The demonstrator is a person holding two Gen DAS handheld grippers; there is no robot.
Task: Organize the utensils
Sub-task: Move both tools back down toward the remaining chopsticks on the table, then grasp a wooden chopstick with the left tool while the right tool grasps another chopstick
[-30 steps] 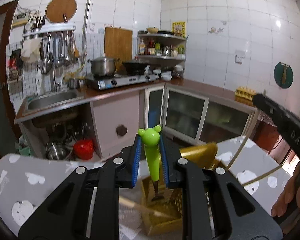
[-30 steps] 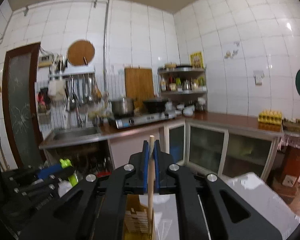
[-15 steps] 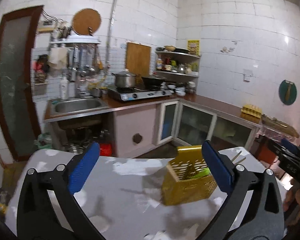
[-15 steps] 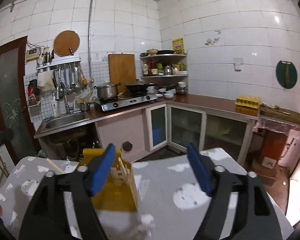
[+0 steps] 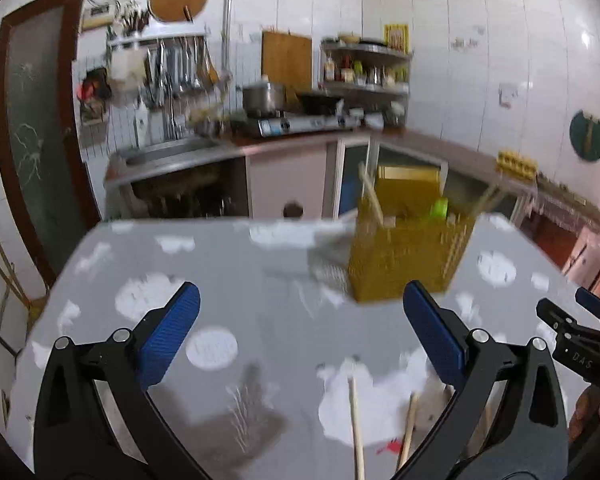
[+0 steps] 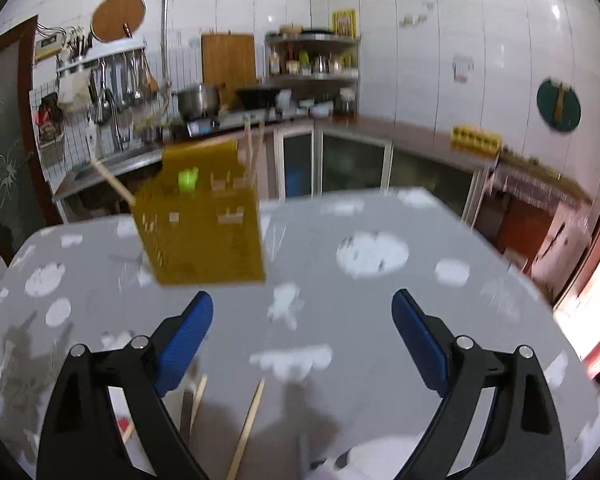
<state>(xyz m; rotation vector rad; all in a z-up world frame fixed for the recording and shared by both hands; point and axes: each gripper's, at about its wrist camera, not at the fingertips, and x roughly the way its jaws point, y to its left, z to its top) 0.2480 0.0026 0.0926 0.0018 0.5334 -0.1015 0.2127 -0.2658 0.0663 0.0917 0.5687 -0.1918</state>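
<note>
A second ago the left gripper [image 5: 300, 320] was clamped on a green frog-headed utensil above the yellow holder; now its jaws are seen spread wide apart with nothing between them, pulled back over the near part of the grey cloud-patterned table [image 5: 228, 264]. The green utensil [image 5: 439, 208] is now seen standing inside the yellow utensil holder [image 5: 404, 256], which stands on the far right of the table in the left view. Chopsticks [image 5: 370, 196] are seen leaning out of the holder's left side and more at its right.

On the near edge of the table, just ahead of the left gripper, two loose wooden chopsticks [image 5: 355, 420] are seen lying, with a small red item beside them that is too blurred to name.

The right gripper [image 6: 302, 320], which a second ago was shut on a single chopstick, is likewise seen with jaws wide apart and empty, drawn back to the near side. From its view the holder [image 6: 204, 236] lies far left, and a loose chopstick [image 6: 249, 424] lies near.

Both deliveries are judged complete, and the loose chopsticks are judged the next things to be gathered, so the task is only partly done
</note>
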